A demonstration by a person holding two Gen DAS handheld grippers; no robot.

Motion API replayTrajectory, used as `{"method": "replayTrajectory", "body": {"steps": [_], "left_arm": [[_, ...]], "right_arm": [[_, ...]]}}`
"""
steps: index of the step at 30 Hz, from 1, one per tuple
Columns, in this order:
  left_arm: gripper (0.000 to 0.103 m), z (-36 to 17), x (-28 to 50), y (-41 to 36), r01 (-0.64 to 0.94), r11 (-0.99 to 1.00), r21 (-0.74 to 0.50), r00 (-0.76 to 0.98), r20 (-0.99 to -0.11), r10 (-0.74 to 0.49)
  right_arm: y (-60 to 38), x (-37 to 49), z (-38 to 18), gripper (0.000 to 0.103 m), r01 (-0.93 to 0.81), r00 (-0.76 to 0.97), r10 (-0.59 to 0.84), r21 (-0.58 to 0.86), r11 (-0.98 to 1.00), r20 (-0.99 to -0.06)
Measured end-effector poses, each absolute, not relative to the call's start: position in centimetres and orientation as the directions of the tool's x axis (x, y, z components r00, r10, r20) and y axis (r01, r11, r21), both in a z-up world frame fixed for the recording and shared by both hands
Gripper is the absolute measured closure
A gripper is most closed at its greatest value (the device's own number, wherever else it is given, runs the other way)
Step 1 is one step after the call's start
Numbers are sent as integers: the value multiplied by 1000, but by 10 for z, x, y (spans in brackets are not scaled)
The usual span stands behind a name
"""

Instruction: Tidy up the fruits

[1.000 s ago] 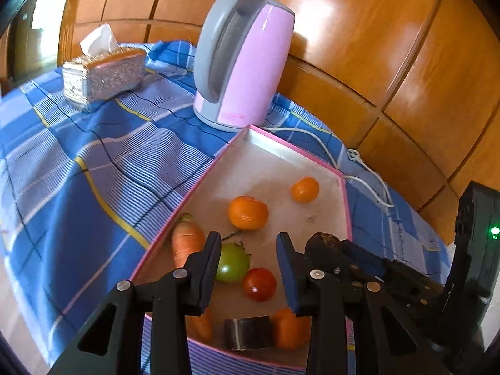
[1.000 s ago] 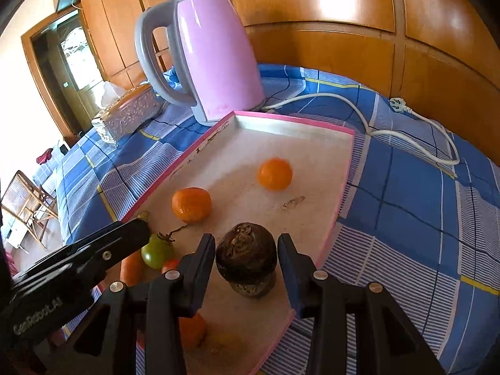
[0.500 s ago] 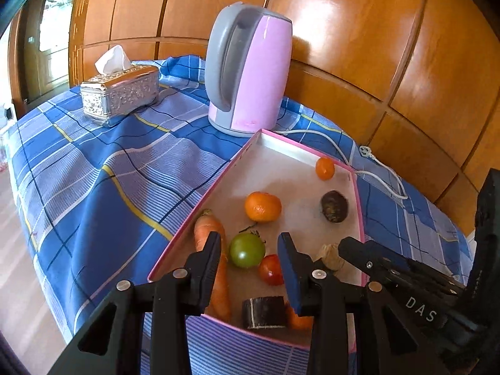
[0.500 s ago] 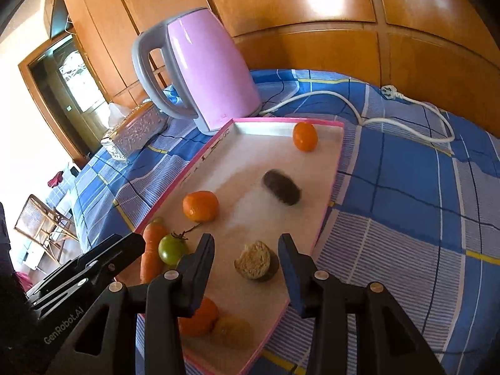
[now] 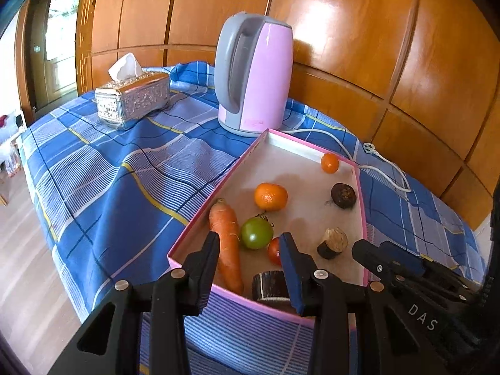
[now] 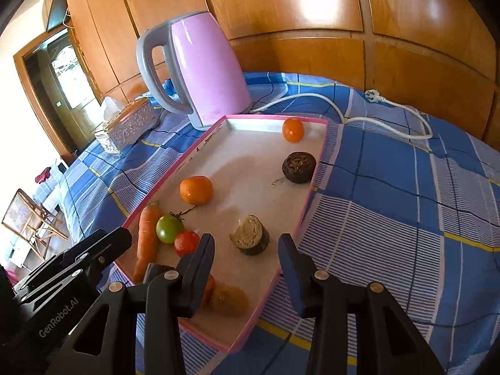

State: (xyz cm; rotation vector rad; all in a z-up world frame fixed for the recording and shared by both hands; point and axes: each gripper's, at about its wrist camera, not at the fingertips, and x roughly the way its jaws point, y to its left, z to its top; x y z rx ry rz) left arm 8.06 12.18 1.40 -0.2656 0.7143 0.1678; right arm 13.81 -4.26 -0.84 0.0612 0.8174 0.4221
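Note:
A pink-rimmed tray (image 5: pixel 362 215) (image 6: pixel 307 200) on the blue checked cloth holds a carrot (image 5: pixel 226 240), a green tomato (image 5: pixel 256 232), a red tomato (image 6: pixel 186 242), two oranges (image 5: pixel 270 196) (image 5: pixel 329 162), a dark round fruit (image 6: pixel 298 162), a cut dark piece (image 6: pixel 249 239) and more fruit at the near end. My left gripper (image 5: pixel 250 250) is open and empty above the tray's near end. My right gripper (image 6: pixel 247 254) is open and empty, back from the cut piece.
A pink kettle (image 5: pixel 254 75) stands behind the tray, its white cord (image 6: pixel 384 112) trailing right. A silver tissue box (image 5: pixel 132 100) sits at the far left. The table edge and floor (image 5: pixel 28 265) lie to the left. Wood panelling backs the table.
Both grippers have pulled back and up from the tray. The right gripper let go of the dark round fruit, which now rests at the tray's right edge.

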Motion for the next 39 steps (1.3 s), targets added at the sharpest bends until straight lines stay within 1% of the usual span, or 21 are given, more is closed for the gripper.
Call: {"method": "replayTrajectory", "body": {"steps": [11, 13, 17, 18, 19, 20, 22, 26, 28, 39], "left_arm": [[60, 28, 57, 116, -242, 960, -138, 772, -627, 105], [52, 29, 52, 115, -246, 961, -128, 774, -623, 115], [44, 33, 38, 114, -249, 961, -119, 787, -603, 129], [41, 34, 34, 113, -250, 961, -116, 790, -599, 133], [39, 35, 31, 112, -249, 962, -112, 792, -595, 136], [39, 35, 27, 112, -249, 963, -108, 794, -592, 138], [36, 36, 21, 110, -251, 963, -103, 798, -586, 145], [32, 37, 7, 111, -262, 959, -104, 807, -569, 158], [28, 37, 2, 110, -265, 959, -102, 810, -564, 164], [22, 40, -9, 101, -248, 965, -83, 824, -542, 165]], "right_arm": [[-46, 112, -2, 60, -303, 642, 342, 183, 935, -686], [-48, 107, 1, 60, -293, 658, 327, 170, 941, -679], [-53, 94, 7, 59, -268, 690, 294, 144, 953, -662], [-54, 91, 8, 58, -262, 699, 284, 134, 956, -656], [-55, 87, 9, 55, -256, 708, 273, 123, 959, -651], [-55, 84, 9, 52, -252, 714, 266, 117, 961, -648], [-57, 78, 9, 50, -249, 719, 259, 109, 962, -645], [-59, 66, 5, 49, -238, 720, 242, 96, 966, -650], [-61, 62, 3, 49, -232, 716, 238, 98, 968, -656], [-66, 49, 5, 49, -218, 729, 218, 81, 973, -649]]}}
